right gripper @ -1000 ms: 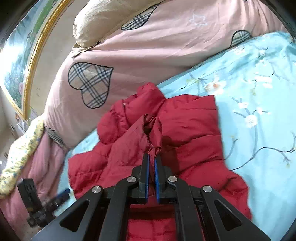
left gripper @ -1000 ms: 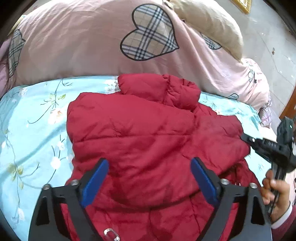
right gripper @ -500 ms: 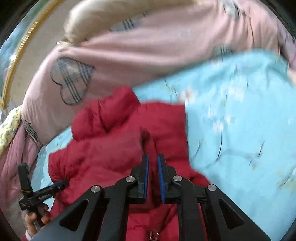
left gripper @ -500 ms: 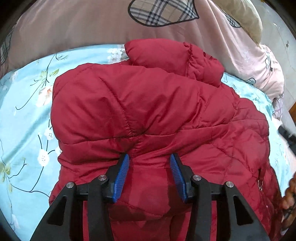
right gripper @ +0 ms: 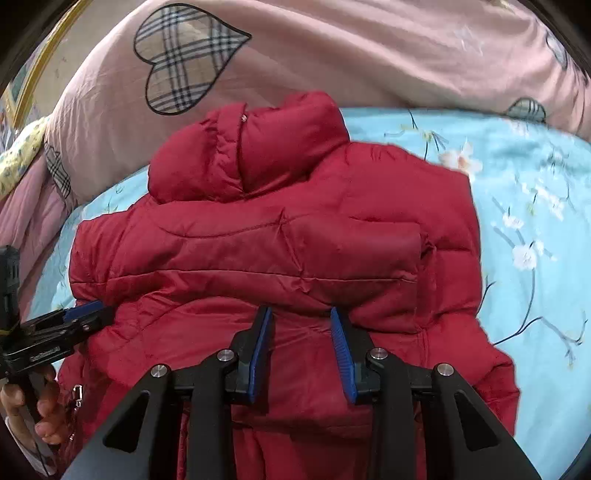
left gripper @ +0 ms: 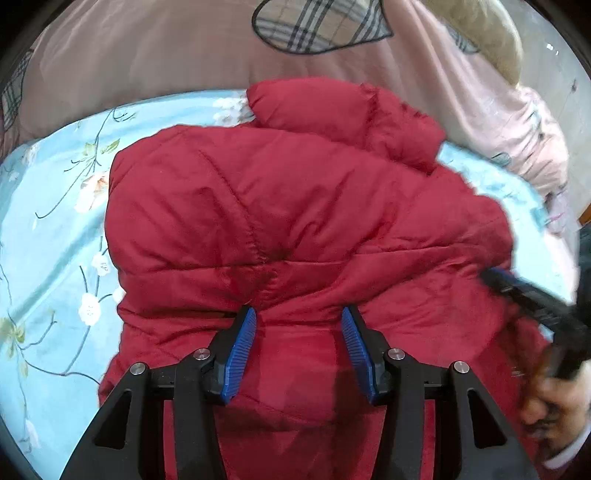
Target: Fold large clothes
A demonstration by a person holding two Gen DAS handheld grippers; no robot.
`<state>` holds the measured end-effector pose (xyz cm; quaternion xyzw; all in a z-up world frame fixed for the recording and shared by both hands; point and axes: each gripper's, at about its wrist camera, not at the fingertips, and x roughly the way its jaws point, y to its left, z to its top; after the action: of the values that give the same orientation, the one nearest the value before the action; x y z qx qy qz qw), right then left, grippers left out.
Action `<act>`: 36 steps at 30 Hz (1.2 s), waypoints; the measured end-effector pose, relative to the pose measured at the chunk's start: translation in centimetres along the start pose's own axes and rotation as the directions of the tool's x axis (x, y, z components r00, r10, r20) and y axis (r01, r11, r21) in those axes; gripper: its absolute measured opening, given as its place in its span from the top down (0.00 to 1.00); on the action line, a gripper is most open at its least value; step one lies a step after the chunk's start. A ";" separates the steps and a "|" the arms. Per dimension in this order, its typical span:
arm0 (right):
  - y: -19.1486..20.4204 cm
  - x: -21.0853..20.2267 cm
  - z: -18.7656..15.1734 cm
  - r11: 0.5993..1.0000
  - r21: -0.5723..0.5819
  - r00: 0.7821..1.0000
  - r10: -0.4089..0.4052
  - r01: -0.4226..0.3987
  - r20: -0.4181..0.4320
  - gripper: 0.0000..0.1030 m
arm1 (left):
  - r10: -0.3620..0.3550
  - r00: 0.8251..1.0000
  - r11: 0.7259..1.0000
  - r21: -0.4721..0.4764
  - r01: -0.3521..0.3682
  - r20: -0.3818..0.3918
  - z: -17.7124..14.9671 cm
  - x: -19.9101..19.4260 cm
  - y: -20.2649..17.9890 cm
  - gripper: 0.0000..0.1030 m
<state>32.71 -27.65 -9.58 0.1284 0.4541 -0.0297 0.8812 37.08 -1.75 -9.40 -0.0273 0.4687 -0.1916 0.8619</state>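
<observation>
Bed with light blue sheet [right gripper: 524, 206], printed with white blossoms and dark twigs. Along its far edge, bulky pink quilt [right gripper: 369, 55] with plaid heart patches. Beige pillow [left gripper: 487, 33] atop quilt, far right corner. Yellow floral fabric [right gripper: 20, 155] at far left. Gilt picture frame [right gripper: 40, 70] on wall. Grey tiled floor [left gripper: 554, 66] beyond pillow.
</observation>
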 end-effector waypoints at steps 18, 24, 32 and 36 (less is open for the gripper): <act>-1.0 -1.2 -1.3 0.998 -0.001 0.998 -0.057 0.057 0.011 0.61 | 0.078 0.997 0.997 0.014 -0.078 -0.019 1.7 2.7 0.7 0.47; -1.3 0.0 -1.5 0.998 -0.009 0.998 -0.062 0.062 -0.024 0.61 | 0.029 0.999 0.999 -0.039 -0.029 0.018 0.4 0.0 1.4 0.47; -1.5 0.4 -1.7 0.999 -0.002 0.998 -0.051 0.051 -0.022 0.61 | 0.069 0.998 0.997 -0.015 -0.069 -0.004 -1.0 1.5 1.7 0.46; -1.1 0.1 -1.6 0.997 -0.001 0.997 -0.078 0.078 -0.023 0.62 | 0.074 0.997 0.997 -0.025 -0.075 -0.009 -0.6 1.9 1.7 0.46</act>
<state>31.31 -28.28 -10.83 0.1107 0.4687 -0.0626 0.8742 37.99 -0.73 -11.64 -0.0200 0.4751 -0.1534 0.8662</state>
